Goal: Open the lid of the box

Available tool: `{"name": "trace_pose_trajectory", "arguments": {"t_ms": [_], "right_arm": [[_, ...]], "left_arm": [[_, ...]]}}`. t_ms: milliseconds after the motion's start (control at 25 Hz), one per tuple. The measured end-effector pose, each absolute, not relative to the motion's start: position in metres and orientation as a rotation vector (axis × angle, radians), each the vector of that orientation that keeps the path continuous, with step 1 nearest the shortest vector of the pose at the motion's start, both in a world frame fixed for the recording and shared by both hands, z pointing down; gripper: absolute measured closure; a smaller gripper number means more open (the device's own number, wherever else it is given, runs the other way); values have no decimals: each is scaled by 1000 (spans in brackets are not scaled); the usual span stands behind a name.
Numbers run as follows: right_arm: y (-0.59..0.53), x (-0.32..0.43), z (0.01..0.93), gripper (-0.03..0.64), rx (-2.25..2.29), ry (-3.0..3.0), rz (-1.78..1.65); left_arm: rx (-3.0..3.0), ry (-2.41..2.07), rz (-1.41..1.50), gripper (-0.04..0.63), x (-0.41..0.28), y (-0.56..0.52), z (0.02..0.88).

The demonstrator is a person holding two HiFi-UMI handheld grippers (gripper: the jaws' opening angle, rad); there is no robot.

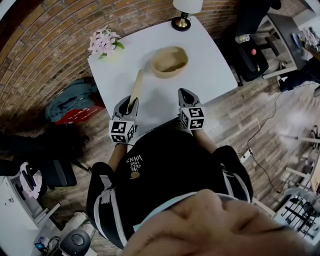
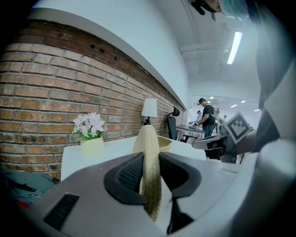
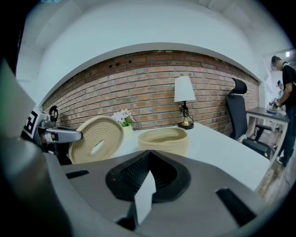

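The round woven box (image 1: 170, 61) stands uncovered in the middle of the white table (image 1: 212, 60). Its flat woven lid (image 1: 136, 85) is off the box and held on edge, to the box's left. My left gripper (image 1: 130, 102) is shut on the lid's near rim. In the left gripper view the lid (image 2: 149, 152) stands edge-on between the pads, and the box (image 2: 165, 143) shows behind it. From the right gripper view I see the lid's face (image 3: 97, 139) beside the box (image 3: 163, 140). My right gripper (image 1: 186, 94) hovers at the table's near edge, shut and empty (image 3: 148, 169).
A pot of pink flowers (image 1: 105, 44) sits at the table's far left corner and a lamp (image 1: 182, 15) at its far edge. A bag (image 1: 72, 102) lies on the floor to the left. Office chairs (image 3: 240, 111) stand to the right, and a person (image 2: 205, 115) works beyond.
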State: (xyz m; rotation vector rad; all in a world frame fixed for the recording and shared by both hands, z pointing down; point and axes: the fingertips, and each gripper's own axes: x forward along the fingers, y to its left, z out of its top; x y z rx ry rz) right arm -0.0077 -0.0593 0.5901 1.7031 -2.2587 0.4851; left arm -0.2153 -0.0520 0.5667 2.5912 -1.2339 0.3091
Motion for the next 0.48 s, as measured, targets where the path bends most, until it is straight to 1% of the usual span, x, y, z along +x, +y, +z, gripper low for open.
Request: {"name": "trace_pose_trajectory", "arguments": {"t_ms": [480], "right_arm": [[-68,-8,590,614,1700,-2252,484]], "left_arm": [[2594,-1243,293,491,-215,-62,565]]}}
